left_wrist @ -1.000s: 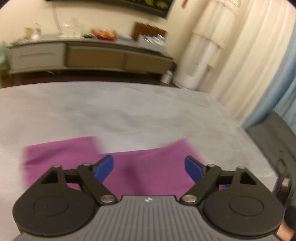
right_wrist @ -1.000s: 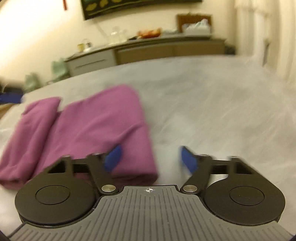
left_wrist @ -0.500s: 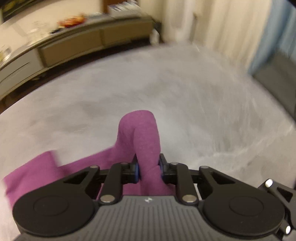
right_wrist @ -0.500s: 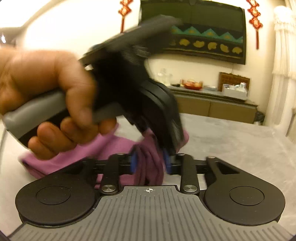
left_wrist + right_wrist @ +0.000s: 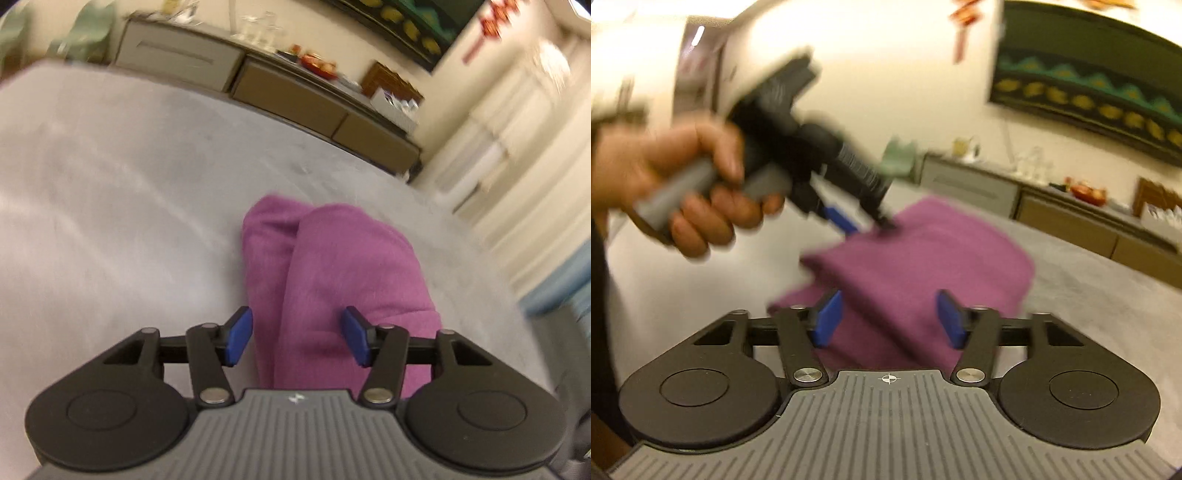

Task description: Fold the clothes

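Lying in soft folds on the grey bed [image 5: 110,192], the cloth [image 5: 332,266] is a purple, fleecy piece with a matte nap, doubled over into rounded rolls whose edges bulge rather than crease. The bed cover under it looks like a brushed, faintly mottled fabric, smooth apart from a few shallow wrinkles.

The left gripper [image 5: 297,339] has its blue pads [image 5: 238,338] spread apart with the cloth lying between and beyond them; nothing is pinched. In the right wrist view the right gripper [image 5: 888,319] is likewise spread wide over the near edge of the cloth [image 5: 923,266], its flat blue pads [image 5: 827,317] clear of the fabric on either side. A hand [image 5: 676,188] holds the left gripper [image 5: 857,221] by its grey handle, tips down at the cloth's far corner (the blur hides whether they touch it).

Half a second earlier both grippers were clamped on a raised ridge of the cloth; now both have let go and the cloth has settled into a flatter, folded bundle.
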